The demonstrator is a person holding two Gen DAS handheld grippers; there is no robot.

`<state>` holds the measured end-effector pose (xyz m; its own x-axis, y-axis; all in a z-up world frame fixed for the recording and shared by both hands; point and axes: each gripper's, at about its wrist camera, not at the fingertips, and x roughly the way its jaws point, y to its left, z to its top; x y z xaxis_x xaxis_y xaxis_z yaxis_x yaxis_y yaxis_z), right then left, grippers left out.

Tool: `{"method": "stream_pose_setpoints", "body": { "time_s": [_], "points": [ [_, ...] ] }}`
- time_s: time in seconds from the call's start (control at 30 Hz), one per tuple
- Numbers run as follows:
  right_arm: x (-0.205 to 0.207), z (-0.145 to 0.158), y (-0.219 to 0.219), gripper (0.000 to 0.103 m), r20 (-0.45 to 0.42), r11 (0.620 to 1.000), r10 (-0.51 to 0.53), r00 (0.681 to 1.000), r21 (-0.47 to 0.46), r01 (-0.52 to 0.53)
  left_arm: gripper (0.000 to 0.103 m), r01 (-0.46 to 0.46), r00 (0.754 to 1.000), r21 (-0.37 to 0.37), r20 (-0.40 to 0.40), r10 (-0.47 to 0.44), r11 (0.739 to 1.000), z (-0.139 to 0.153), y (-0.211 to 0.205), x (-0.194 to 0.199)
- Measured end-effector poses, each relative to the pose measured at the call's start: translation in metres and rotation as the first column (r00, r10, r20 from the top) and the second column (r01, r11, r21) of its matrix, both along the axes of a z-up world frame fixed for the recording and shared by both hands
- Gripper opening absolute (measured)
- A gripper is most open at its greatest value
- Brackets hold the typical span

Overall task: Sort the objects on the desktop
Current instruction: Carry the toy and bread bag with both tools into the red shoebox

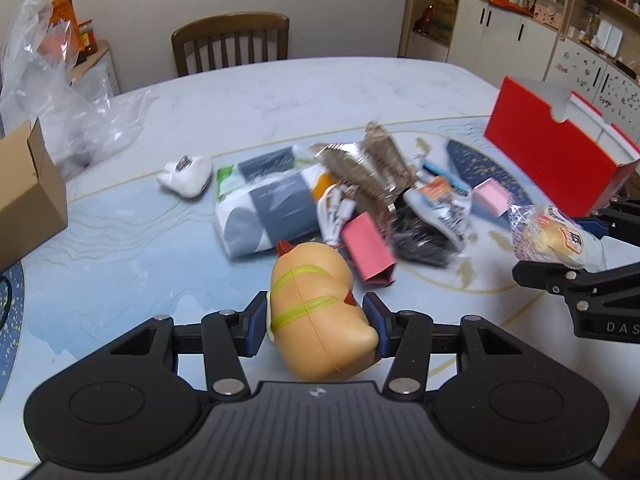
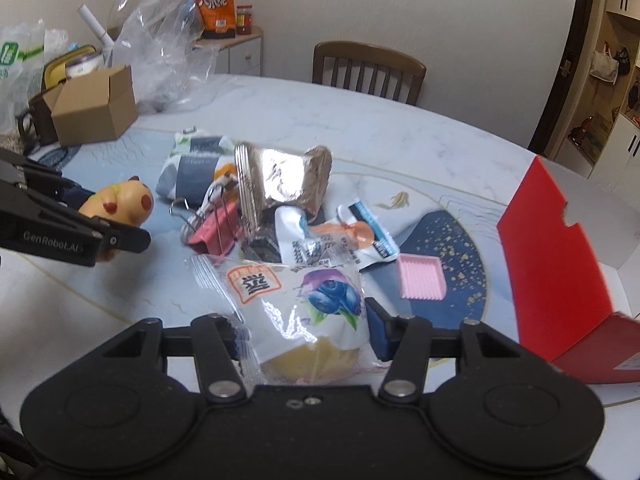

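My left gripper (image 1: 318, 320) is shut on a tan animal toy (image 1: 316, 312) with green stripes, held just above the table; the toy also shows in the right wrist view (image 2: 120, 204). My right gripper (image 2: 304, 328) is shut on a clear-wrapped blueberry pastry (image 2: 304, 304), which shows at the right of the left wrist view (image 1: 556, 236). Between them lies a pile: a tissue pack (image 1: 264, 204), a foil bag (image 2: 280, 180), a red binder clip (image 2: 212, 236), a snack packet (image 2: 340, 240) and a pink eraser-like tray (image 2: 422, 276).
An open red box (image 2: 560, 264) stands at the right. A cardboard box (image 2: 96, 108) and clear plastic bags (image 2: 160, 52) sit at the far left. A white object (image 1: 186, 178) lies left of the pile. A wooden chair (image 1: 230, 42) stands behind the table.
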<state>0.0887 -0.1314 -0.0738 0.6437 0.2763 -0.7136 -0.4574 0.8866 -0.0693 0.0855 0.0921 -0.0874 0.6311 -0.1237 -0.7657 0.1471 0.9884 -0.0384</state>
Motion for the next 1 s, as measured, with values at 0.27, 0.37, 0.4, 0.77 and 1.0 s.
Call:
{"method": "stream_pose_setpoints", "body": {
  "time_s": [0.27,0.37,0.4,0.77,1.0],
  "points": [
    [0.004,0.033,-0.034,0.053,0.019,0.998,0.012,1.0,0.069,-0.013,0.049,0.009,1.0,-0.014,0.021,-0.009,1.0,0.027,-0.034,-0.005],
    [0.008,0.045,-0.052,0.053,0.022,0.995,0.019,1.0,0.096,-0.021,0.049,0.012,0.999,-0.02,0.033,-0.011,1.0,0.038,-0.052,-0.005],
    [0.009,0.049,-0.058,0.053,0.024,0.995,0.021,1.0,0.1,-0.023,0.049,0.014,0.999,-0.021,0.039,-0.013,1.0,0.041,-0.059,-0.005],
    [0.029,0.077,-0.135,0.053,0.035,0.992,0.027,0.999,0.125,-0.031,0.049,0.035,0.995,-0.036,0.091,-0.031,0.999,0.072,-0.14,0.007],
    [0.049,0.092,-0.176,0.054,0.048,0.986,0.021,0.999,0.161,-0.028,0.05,0.057,0.993,-0.035,0.105,-0.053,0.998,0.084,-0.183,0.024]
  ]
}}
